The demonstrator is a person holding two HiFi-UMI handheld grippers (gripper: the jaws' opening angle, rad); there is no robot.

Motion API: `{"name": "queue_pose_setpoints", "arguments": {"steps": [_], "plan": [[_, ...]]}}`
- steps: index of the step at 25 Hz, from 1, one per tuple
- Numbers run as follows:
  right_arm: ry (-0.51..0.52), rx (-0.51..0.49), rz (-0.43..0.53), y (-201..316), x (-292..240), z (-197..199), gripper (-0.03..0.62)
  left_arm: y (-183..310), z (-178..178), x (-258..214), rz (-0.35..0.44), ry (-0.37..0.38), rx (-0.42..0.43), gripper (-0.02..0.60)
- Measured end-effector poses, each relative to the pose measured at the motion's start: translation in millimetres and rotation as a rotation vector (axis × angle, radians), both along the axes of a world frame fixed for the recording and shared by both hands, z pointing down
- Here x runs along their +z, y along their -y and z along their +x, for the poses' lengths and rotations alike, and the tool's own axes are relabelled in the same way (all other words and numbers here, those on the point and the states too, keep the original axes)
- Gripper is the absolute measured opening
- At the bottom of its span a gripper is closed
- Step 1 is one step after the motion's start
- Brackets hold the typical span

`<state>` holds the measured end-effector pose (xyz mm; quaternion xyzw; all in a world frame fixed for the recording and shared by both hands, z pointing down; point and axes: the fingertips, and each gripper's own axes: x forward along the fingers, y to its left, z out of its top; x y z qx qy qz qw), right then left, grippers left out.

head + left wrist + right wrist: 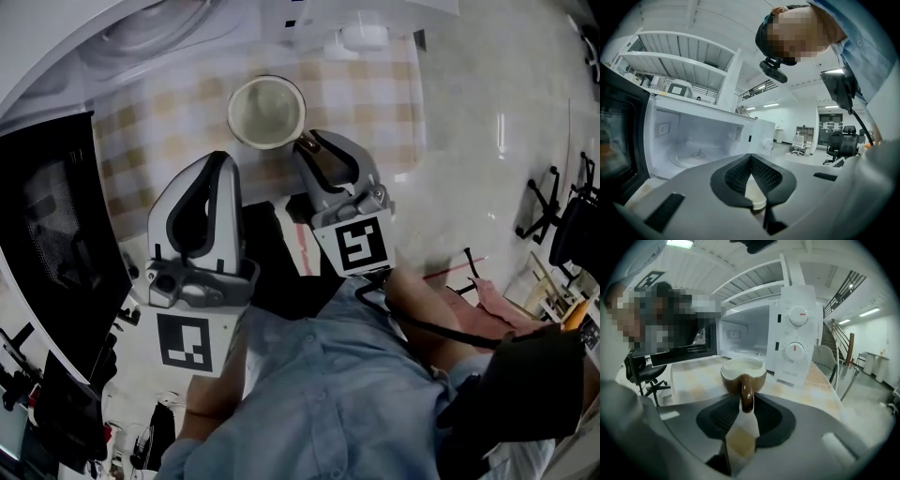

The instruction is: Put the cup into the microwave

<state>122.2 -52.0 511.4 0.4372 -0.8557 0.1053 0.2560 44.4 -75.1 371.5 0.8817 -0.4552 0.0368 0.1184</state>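
Right gripper view has the cup (743,371) square ahead, upright on the checked tablecloth (691,380) just in front of the open microwave (745,331), not yet inside. It's a squat, rounded thing, glossy brown outside and cream within. By the look of it it's ceramic, so I'd expect it to be stiff, weighty for its size, slick under a pad and apt to chip if knocked. It seems empty, though the inside is too washed out for me to be sure.

Its loop handle (746,391) points back at the right gripper (745,404), whose jaws stand apart with that handle in the mouth between their tips; nothing is clamped. The handle is the natural hold, thick enough for the ribbed black rubber pads (723,416) to bite. A cup held there may tip rim-down, so a firm squeeze close to the body seems wise.

Left gripper (751,157) has its tips together on nothing, aimed at the white cavity and its round glass turntable (693,157). The oven's casing is smooth white, its control panel (797,333) carries two dials, and its dark door (56,234) hangs open at the left
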Motion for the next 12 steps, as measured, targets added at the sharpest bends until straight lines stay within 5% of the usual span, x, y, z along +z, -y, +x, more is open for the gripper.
{"name": "queue_pose_setpoints", "arguments": {"steps": [12], "plan": [[-0.063,-0.041,-0.044,5.7,8.3,-6.2,0.077,2.8,-6.1,2.2,-0.026,-0.011,-0.018,0.005]]}}
